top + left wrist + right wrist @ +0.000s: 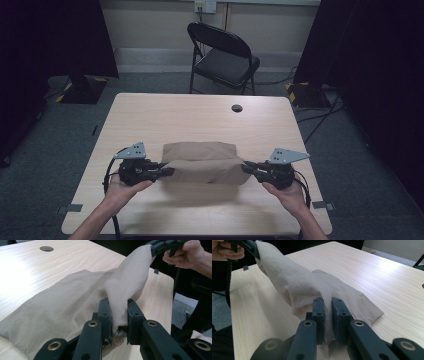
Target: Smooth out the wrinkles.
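Table (200, 210): near edge closest; beige cloth (200, 162) lies mid-table, its near edge lifted.
Cloth: slung between both grippers.
Left gripper (119, 315): jaws pinched on a bunched corner.
Right gripper (328, 315): clamped on the other corner, apparently thinner.
Risk: uneven pull could slip that corner free.

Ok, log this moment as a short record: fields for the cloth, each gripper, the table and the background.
cloth: beige cloth, near edge lifted off the table between the two grippers, far part lying on the tabletop
left gripper: left gripper shut on the cloth's left corner, fabric bunched between its jaws
right gripper: right gripper shut on the cloth's right corner
table: light wooden table with a round cable hole near its far edge
background: black folding chair behind the table, dark curtains at both sides
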A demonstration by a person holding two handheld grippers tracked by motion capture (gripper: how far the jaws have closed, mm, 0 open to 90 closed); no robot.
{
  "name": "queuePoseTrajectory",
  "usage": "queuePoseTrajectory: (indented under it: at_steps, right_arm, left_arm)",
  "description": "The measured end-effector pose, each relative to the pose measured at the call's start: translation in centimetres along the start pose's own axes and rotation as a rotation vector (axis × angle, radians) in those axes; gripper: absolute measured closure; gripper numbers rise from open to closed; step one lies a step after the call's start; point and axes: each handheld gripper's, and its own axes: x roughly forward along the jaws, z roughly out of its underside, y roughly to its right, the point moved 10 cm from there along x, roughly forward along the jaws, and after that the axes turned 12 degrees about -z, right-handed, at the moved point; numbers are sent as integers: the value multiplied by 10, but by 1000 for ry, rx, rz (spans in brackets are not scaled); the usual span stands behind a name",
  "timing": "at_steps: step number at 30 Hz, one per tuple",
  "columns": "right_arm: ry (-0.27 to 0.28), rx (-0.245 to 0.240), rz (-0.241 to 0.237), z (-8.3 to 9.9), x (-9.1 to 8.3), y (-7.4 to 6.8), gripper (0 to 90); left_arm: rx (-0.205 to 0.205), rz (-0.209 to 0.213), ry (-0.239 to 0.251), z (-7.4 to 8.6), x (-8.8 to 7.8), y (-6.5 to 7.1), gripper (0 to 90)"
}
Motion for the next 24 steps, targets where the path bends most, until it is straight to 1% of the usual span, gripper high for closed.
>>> queuePoseTrajectory:
  at_steps: [6, 9, 10, 11, 13, 15, 16, 19, 24]
  right_arm:
    - [12, 13, 6, -2, 2, 6, 790]
    - [9, 14, 6, -2, 3, 8, 799]
    - [4, 12, 4, -2, 5, 9, 822]
    - [3, 11, 5, -2, 5, 10, 826]
    - [0, 12, 6, -2, 7, 11, 835]
    - [0, 13, 8, -2, 9, 13, 843]
    - [0, 13, 8, -2, 10, 14, 846]
    - [1, 16, 14, -3, 12, 16, 852]
    - [-1, 22, 23, -3, 16, 22, 854]
  left_arm:
    - [-8, -4, -2, -1, 3, -4, 772]
    - [-14, -6, -2, -1, 4, -6, 772]
    - [-13, -11, -3, -2, 5, -8, 772]
    - [-13, -11, -3, -2, 5, -8, 772]
    - [-24, -18, -7, -2, 7, -13, 772]
    - [-26, -17, -8, -2, 8, -14, 772]
    - [-34, -21, -6, -2, 9, -16, 772]
    - [-34, -27, -7, -3, 10, -19, 772]
    - [-47, -42, -7, -2, 13, -24, 769]
